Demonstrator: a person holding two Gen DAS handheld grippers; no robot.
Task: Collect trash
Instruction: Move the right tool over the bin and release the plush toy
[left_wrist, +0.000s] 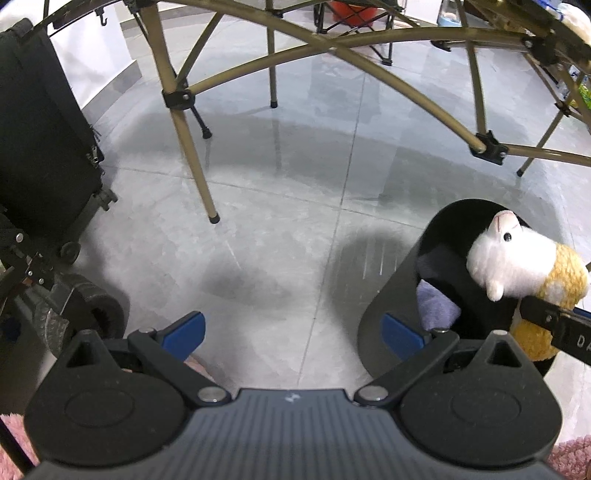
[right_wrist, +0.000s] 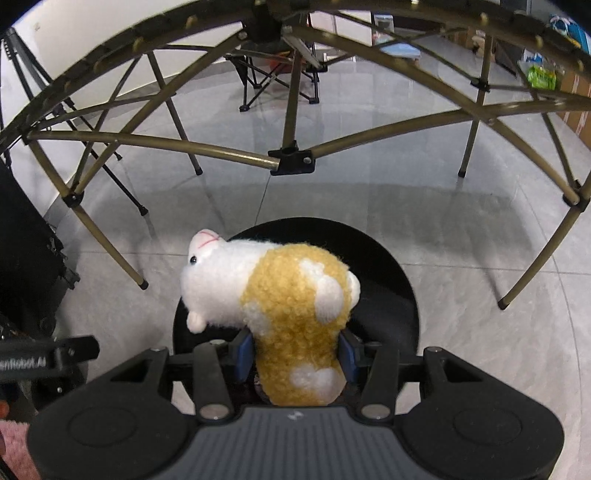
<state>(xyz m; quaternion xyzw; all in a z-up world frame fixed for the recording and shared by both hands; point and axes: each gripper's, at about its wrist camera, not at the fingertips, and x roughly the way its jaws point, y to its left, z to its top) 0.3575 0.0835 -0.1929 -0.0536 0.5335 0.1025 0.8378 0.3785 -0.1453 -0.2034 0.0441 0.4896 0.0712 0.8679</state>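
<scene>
A white and tan plush hamster (right_wrist: 291, 295) hangs over the mouth of a round black bin (right_wrist: 391, 280), head to the left. My right gripper (right_wrist: 295, 354) is shut on its tan rear half, with a blue pad pressing on each side. In the left wrist view the same plush hamster (left_wrist: 517, 262) sits above the black bin (left_wrist: 391, 295), with one right finger (left_wrist: 550, 317) against it. A bluish cloth (left_wrist: 436, 302) lies inside the bin. My left gripper (left_wrist: 291, 334) is open and holds nothing, over the floor just left of the bin.
Olive folding-table legs (left_wrist: 195, 162) and cross braces (right_wrist: 291, 162) stand just behind the bin. A black wheeled case (left_wrist: 44, 147) is at the left, a folding chair (right_wrist: 273, 74) far back. Grey tile floor (left_wrist: 277, 240) lies between. A pink rug (left_wrist: 569, 458) shows at the bottom corners.
</scene>
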